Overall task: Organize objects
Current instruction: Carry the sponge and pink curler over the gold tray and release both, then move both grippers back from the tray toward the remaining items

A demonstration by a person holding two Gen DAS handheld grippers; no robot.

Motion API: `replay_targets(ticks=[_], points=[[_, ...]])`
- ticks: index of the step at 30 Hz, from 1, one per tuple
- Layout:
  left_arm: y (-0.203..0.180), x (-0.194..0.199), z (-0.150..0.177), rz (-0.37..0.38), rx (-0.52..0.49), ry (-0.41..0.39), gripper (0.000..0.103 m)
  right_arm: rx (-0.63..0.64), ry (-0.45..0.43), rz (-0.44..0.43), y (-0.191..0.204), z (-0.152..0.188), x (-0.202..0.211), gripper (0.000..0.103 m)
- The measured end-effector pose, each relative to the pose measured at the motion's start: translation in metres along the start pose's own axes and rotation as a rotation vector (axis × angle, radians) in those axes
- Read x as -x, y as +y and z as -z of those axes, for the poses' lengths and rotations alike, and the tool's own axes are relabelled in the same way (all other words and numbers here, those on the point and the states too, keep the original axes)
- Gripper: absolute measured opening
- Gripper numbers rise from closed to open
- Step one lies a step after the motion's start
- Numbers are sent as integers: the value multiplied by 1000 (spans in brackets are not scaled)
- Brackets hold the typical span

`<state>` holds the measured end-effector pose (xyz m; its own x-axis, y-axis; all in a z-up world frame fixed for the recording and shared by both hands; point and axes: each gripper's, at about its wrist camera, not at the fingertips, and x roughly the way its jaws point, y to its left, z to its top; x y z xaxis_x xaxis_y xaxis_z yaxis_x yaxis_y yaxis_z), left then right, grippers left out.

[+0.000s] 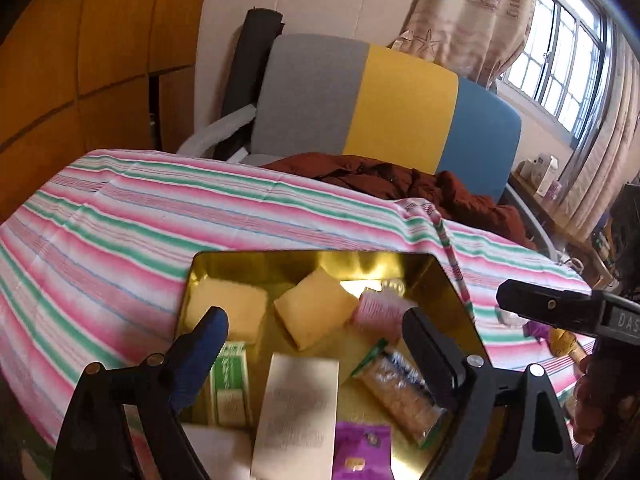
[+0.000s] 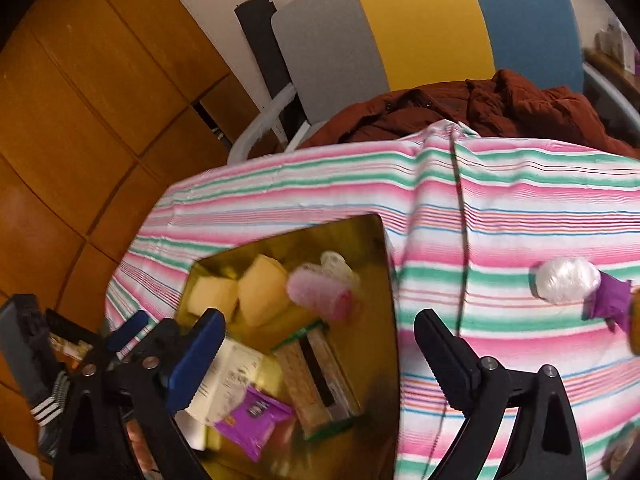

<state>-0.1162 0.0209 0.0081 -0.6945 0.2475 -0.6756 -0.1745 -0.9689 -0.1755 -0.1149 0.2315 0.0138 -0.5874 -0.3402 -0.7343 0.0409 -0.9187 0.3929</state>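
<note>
Left wrist view: the left gripper (image 1: pixel 314 330) has its fingers (image 1: pixel 208 330) spread apart and holding nothing, poised over the gold tin (image 1: pixel 448 276) on the striped counter (image 1: pixel 120 216). In the right wrist view the right gripper (image 2: pixel 320 334) is likewise spread wide and empty, straddling the tin's right rim. Inside the tin lie two yellow sponges (image 1: pixel 316 306), a pink hair roller (image 1: pixel 380 314), a wrapped cracker pack (image 1: pixel 400 392), a green box (image 1: pixel 230 380), a cream box (image 1: pixel 298 412) and a purple sachet (image 1: pixel 360 450), loosely jumbled. A clear plastic ball (image 2: pixel 566 280) and purple wrapper (image 2: pixel 612 300) sit well apart on the cloth. Reaching for the round plastic ball could likely roll it away, and the two grippers, close together, might collide.
</note>
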Motion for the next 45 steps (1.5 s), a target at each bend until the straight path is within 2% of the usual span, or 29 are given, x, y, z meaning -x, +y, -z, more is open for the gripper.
replay_targets(ticks=[4,21,30,45], points=[[-1,13,17,-24,10,-5,90,45,-22,43,5,15,8,103],[-10,50,58,-61,-12,-11,90,215,-122,281,29,88,34,103],[-16,59,66,-66,-39,-5,90,275,-149,324,37,108,42,103],[-30,66,76,-70,-81,-7,90,254,-185,354,31,115,55,103]])
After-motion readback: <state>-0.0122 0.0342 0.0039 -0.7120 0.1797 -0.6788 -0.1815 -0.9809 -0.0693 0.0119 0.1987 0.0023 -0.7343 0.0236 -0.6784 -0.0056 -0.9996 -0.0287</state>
